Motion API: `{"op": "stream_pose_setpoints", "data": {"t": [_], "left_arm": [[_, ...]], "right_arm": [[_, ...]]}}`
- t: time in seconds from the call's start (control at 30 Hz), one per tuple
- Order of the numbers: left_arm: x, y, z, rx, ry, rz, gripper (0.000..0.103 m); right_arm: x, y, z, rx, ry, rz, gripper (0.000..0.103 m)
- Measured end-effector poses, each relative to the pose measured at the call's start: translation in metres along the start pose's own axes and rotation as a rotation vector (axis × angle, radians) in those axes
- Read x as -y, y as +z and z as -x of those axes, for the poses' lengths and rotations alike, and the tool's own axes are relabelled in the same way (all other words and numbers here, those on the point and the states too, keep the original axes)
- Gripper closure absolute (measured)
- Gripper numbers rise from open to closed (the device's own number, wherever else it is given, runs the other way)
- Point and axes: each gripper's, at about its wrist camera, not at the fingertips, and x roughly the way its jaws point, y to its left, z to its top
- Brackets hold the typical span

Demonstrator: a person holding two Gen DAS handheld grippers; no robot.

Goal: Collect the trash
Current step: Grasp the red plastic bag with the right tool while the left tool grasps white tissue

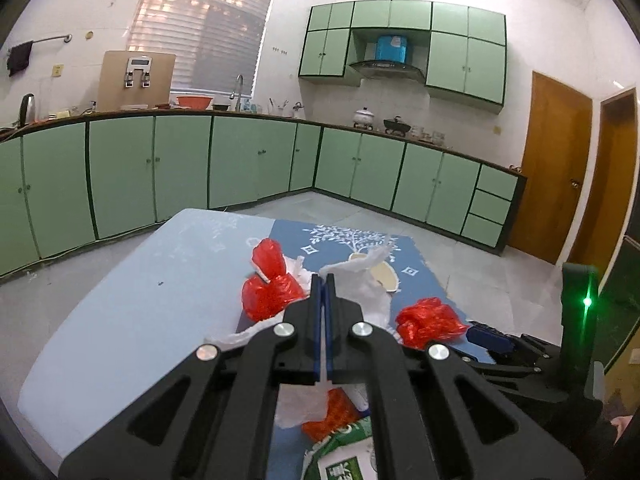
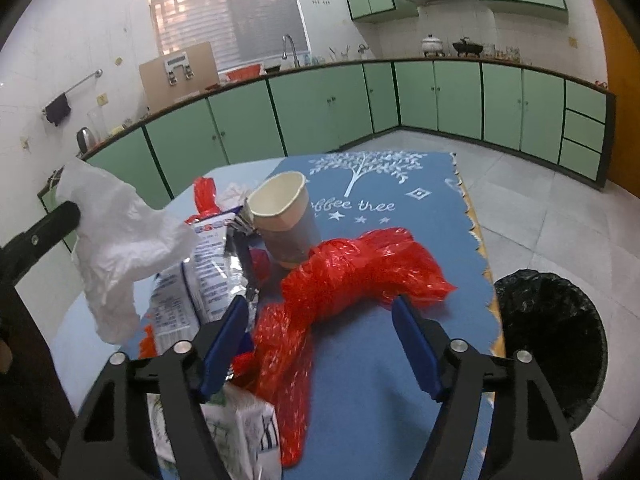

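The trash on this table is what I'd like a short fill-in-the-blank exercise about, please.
1. The left gripper is shut on a crumpled ____ plastic bag.
2. The right gripper is ____, with the red plastic bag between its fingers.
3. The paper cup stands ____ on the blue mat.
4. The bin beside the table has a ____ liner.

Missing words: white; open; upright; black
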Motion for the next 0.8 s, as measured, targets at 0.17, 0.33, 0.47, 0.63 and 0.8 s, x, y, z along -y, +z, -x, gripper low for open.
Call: {"op": "stream_pose_setpoints", "data": {"t": [0.17,0.33,0.47,0.63,0.8], "left_arm": [[0.003,0.000,-0.004,0.007,0.003,-0.001,0.103],[-0.004,-0.001,-0.006,0.006,-0.004,0.009,0.103],[-0.003,0.005,-0.003,0.021,-0.015,0.013,0.103],[0.005,0.020,0.005,0.066,-0.046,0.015,0.103],[0.029,0.037,0.004,0.092,-0.129,0.020,0.103]], "right_arm": [[-0.001,-0.001,-0.022,-0.055,0.020,-0.025,0.043],[0.002,-0.004,-0.037,-0.128,0.080,-0.044,0.086],[0.001,-0.002,-0.029,-0.095,0.107,-0.036,0.093],[0.009,0.010,0.001,-0.021,0.099,-0.032,0.095],[0.038,0.020,0.037,0.043,0.067,-0.057,0.095]]}}
